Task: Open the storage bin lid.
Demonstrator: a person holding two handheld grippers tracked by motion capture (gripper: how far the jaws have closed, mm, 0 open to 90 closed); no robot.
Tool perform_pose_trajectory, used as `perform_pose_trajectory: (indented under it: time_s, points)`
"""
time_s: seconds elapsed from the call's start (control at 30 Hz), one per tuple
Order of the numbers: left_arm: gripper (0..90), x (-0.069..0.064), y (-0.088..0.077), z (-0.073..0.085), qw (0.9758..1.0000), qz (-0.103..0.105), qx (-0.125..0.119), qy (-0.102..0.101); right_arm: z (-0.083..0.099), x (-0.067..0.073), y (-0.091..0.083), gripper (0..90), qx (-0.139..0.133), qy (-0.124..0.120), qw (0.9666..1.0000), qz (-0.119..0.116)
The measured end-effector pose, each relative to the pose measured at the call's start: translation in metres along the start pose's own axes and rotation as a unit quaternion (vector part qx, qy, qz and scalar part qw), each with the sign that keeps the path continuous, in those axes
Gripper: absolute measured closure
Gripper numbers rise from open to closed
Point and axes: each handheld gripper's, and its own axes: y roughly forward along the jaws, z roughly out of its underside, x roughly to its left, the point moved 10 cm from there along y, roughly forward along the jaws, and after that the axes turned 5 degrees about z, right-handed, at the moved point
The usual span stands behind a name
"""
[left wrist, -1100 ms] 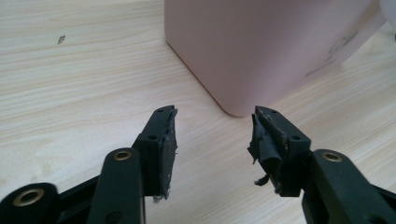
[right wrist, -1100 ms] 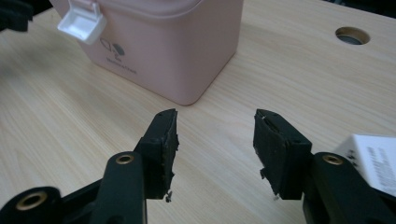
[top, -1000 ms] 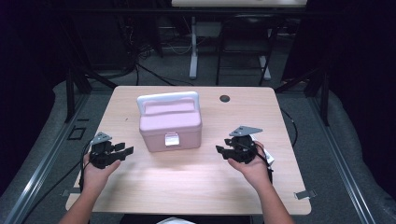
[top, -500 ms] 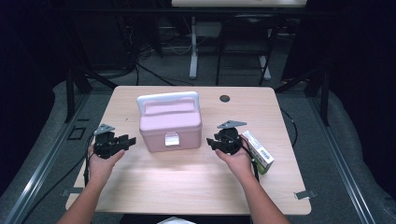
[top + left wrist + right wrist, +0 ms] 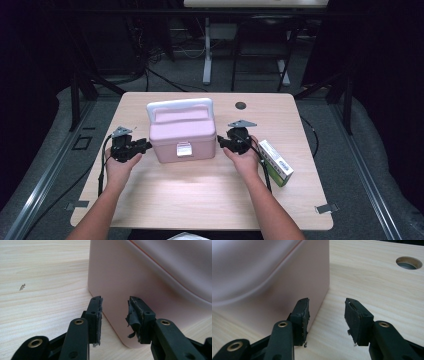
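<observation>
Fingers of both grippers flank the pink box (image 5: 183,131), gripping nothing.

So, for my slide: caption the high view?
Both grippers flank a pink lidded box on a table.

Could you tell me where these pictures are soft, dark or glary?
High view: dark surroundings, a pale glare patch on the table near the person. Left gripper view: the jaws are sharp, the pink box soft. Right gripper view: the pink box's upper part blurs into a pale wash.
</observation>
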Motion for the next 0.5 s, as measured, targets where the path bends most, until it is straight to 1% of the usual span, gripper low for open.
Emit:
perform_pose_trajectory:
  time_s: [0.03,0.07,0.1,0.13,0.17,0.2,0.23,0.27,0.33,0.4,0.43,0.5]
  points:
    - [63.3,0.000,0.001,-0.001,1.0000,-0.001,-0.004,-0.002,-0.003,0.001,0.001,54.0,-0.007,0.003,1.0000,-0.002]
    - [63.9,0.000,0.001,-0.001,1.0000,-0.001,-0.004,-0.002,-0.003,0.001,0.001,54.0,-0.007,0.003,1.0000,-0.002]
    - [64.9,0.001,0.002,-0.001,1.0000,0.001,-0.001,-0.008,-0.007,0.003,0.005,56.6,-0.010,0.002,0.9999,-0.006]
    - [65.3,0.001,0.003,-0.002,0.9999,0.000,-0.005,-0.010,-0.007,0.003,0.006,57.0,-0.006,-0.005,1.0000,-0.002]
    - [66.6,0.000,0.004,-0.002,0.9999,0.001,-0.004,-0.012,-0.008,0.003,0.008,58.9,-0.006,-0.010,0.9999,0.004]
    - [68.0,0.000,0.004,-0.002,0.9999,0.001,-0.004,-0.012,-0.008,0.003,0.008,58.9,-0.006,-0.010,0.9999,0.004]
    - [68.0,0.000,0.004,-0.002,0.9999,-0.002,-0.008,-0.010,-0.009,0.004,0.008,63.4,-0.005,-0.014,0.9999,0.001]
    - [70.7,-0.001,0.004,-0.002,1.0000,-0.001,-0.005,-0.007,-0.010,0.008,0.008,70.5,-0.004,-0.017,0.9998,-0.001]
    - [72.8,-0.002,0.004,-0.001,1.0000,-0.002,-0.008,-0.006,-0.010,0.011,0.007,75.5,-0.007,-0.031,0.9995,0.002]
    - [74.0,-0.004,0.003,-0.001,0.9999,-0.003,-0.010,-0.008,-0.009,0.013,0.006,76.5,-0.005,-0.033,0.9994,0.006]
    - [75.0,-0.005,0.002,0.000,0.9999,-0.002,-0.007,-0.010,-0.009,0.014,0.005,77.4,-0.003,-0.033,0.9994,0.006]
    - [77.6,-0.006,0.002,0.000,0.9998,-0.001,-0.013,-0.012,-0.008,0.016,0.003,80.0,0.002,-0.033,0.9994,0.004]
